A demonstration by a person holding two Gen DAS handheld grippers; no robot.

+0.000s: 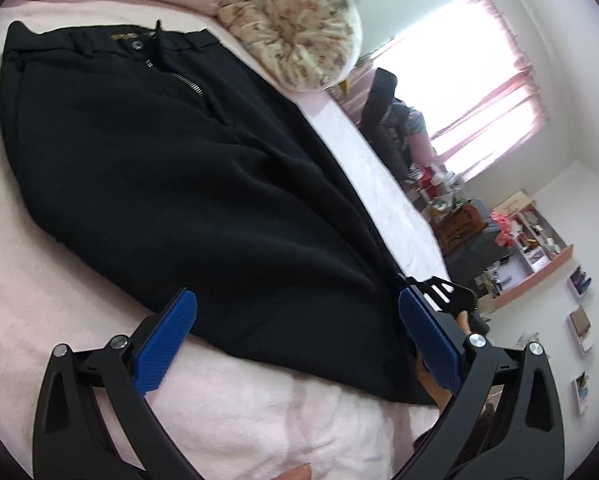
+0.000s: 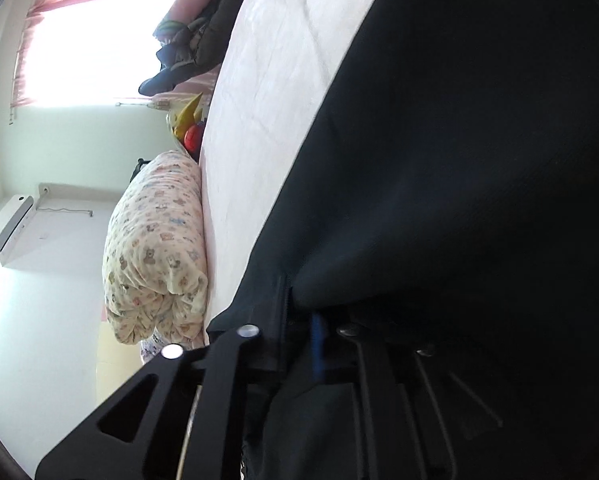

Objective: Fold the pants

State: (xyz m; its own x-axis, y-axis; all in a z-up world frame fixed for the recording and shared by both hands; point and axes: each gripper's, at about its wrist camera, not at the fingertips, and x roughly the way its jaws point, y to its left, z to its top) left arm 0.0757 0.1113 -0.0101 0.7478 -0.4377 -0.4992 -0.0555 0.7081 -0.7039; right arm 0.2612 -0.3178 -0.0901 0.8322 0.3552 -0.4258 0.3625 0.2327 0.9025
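1. Black pants [image 1: 171,184] are lying across the pink bedspread [image 1: 59,312], filling the centre of the left wrist view — waistband button [image 1: 136,44] sitting at the upper left.
2. The left gripper [image 1: 297,340] is hovering at the lower centre, its blue pads [image 1: 167,344] standing spread apart over the fabric's near edge.
3. The right gripper [image 2: 299,320] is pinching a fold of the pants [image 2: 459,160] — jaws pressed together at lower centre.
4. A patterned rolled quilt [image 2: 155,248] is resting at centre left.

One pair of black pants [image 1: 171,168], one floral rolled quilt [image 1: 299,24], one pink bed [image 1: 59,288], two grippers.
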